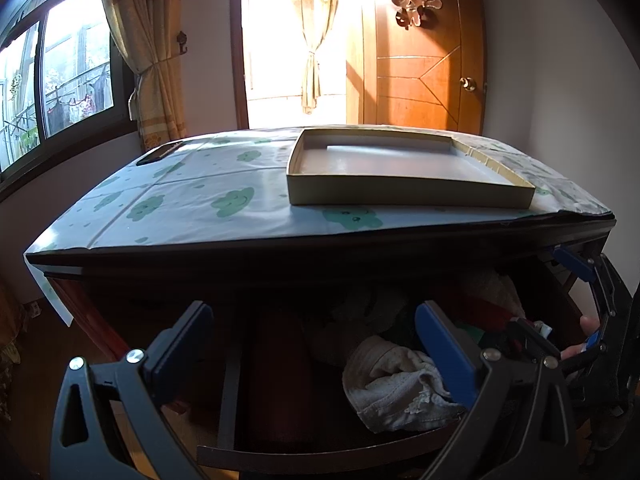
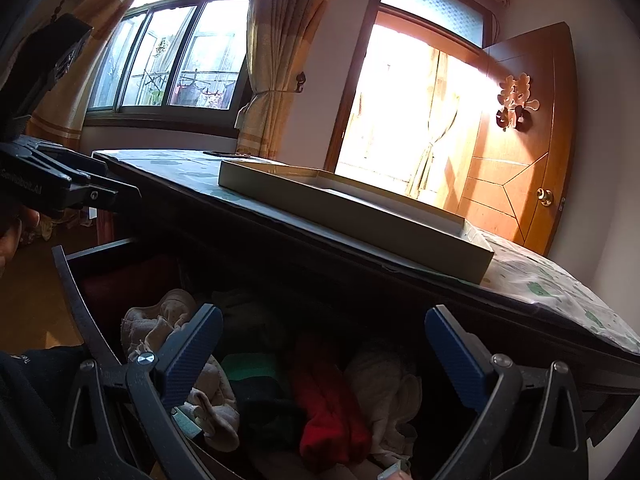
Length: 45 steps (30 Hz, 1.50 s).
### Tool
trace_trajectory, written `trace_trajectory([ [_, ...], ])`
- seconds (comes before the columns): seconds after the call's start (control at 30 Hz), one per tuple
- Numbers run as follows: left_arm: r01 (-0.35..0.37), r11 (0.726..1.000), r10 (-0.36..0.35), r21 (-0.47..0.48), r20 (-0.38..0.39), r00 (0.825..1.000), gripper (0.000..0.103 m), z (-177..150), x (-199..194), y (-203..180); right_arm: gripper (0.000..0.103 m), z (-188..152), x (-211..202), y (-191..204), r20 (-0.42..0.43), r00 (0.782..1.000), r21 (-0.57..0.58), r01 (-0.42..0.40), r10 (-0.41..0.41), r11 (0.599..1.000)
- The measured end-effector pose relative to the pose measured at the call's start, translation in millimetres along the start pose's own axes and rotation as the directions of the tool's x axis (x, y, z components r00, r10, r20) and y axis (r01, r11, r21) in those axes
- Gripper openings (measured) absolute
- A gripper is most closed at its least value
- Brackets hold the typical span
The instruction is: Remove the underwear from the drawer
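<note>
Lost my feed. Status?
Left tool and right tool open, empty. Red cloth garment lies loose in open dark wooden drawer. Nothing blocking.

The drawer (image 2: 76,280) stands open, crammed with crumpled underwear (image 2: 332,408): red, green, cream, white.

Both wrist views look closely down into the open drawer (image 1: 320,452), table (image 2: 560,288) above.

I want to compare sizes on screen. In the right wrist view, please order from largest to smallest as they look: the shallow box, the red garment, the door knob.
1. shallow box, clearly largest.
2. red garment, though it lies nearer the camera, which enlarges it.
3. door knob, smallest and farthest away.
</note>
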<state>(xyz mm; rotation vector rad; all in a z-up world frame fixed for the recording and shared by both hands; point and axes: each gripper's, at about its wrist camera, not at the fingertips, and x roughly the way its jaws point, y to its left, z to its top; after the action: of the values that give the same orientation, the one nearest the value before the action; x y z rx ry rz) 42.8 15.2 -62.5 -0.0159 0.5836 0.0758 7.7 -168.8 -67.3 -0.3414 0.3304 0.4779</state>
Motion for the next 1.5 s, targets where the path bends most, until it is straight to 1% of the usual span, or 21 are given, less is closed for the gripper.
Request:
trace_trajectory([
  [0.23,0.000,1.000,0.000,-0.005,-0.003,1.000,0.103,-1,-2,3,0.102,-2,-5,-1,-0.025,1.000,0.029,-0.008,0.009,1.000],
  [1.0,0.009,1.000,-0.009,0.009,-0.030,1.000,0.103,1,-4,2,0.102,-5,-15,4,-0.109,0.994,0.072,-0.024,0.032,0.997],
  [1.27,0.037,0.999,-0.036,0.007,-0.052,0.998,0.103,2,-4,3,0.102,-5,-15,5,-0.176,0.982,0.102,-0.048,0.066,0.994],
  [1.5,0.046,0.999,-0.045,0.010,-0.082,0.996,0.103,0,-2,1,0.102,-5,-15,7,-0.220,0.972,0.117,-0.054,0.079,0.992],
])
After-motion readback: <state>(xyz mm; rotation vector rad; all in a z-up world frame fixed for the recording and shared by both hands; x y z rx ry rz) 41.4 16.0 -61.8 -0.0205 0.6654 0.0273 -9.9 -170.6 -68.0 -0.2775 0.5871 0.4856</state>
